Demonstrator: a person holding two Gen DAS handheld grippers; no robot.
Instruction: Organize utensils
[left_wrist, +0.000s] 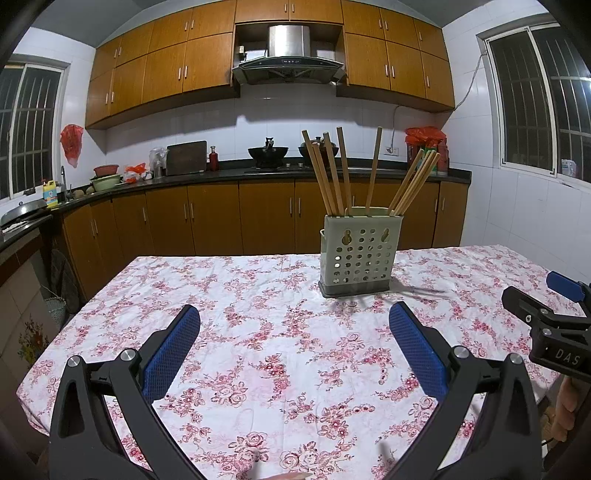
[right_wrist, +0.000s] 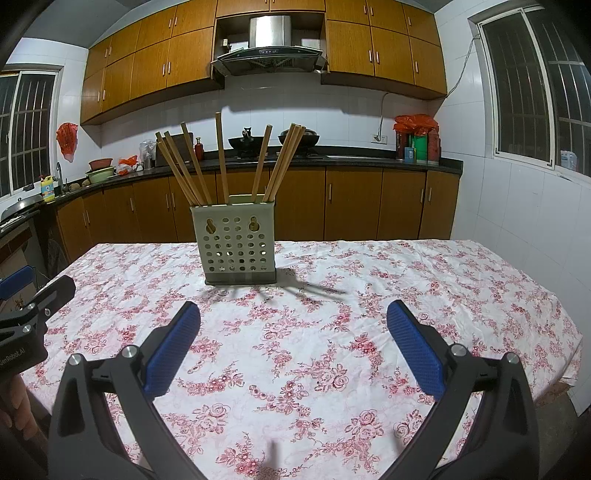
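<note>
A pale green perforated utensil holder (left_wrist: 360, 254) (right_wrist: 239, 243) stands upright on the floral tablecloth (left_wrist: 258, 332) (right_wrist: 332, 332). Several wooden chopsticks (left_wrist: 334, 173) (right_wrist: 221, 162) stick up out of it, fanned left and right. My left gripper (left_wrist: 294, 314) hovers low over the cloth, short of the holder, open with nothing between its blue pads. My right gripper (right_wrist: 293, 312) is likewise open and empty, with the holder ahead and slightly left. Each gripper shows at the edge of the other's view: the right gripper (left_wrist: 546, 314) and the left gripper (right_wrist: 29, 306).
The table ends at its far edge just behind the holder. Beyond stand wooden cabinets, a dark counter (left_wrist: 258, 171) with woks (left_wrist: 267, 150) and a range hood above. Windows flank both sides. A hand (right_wrist: 14, 410) holds the left gripper's handle.
</note>
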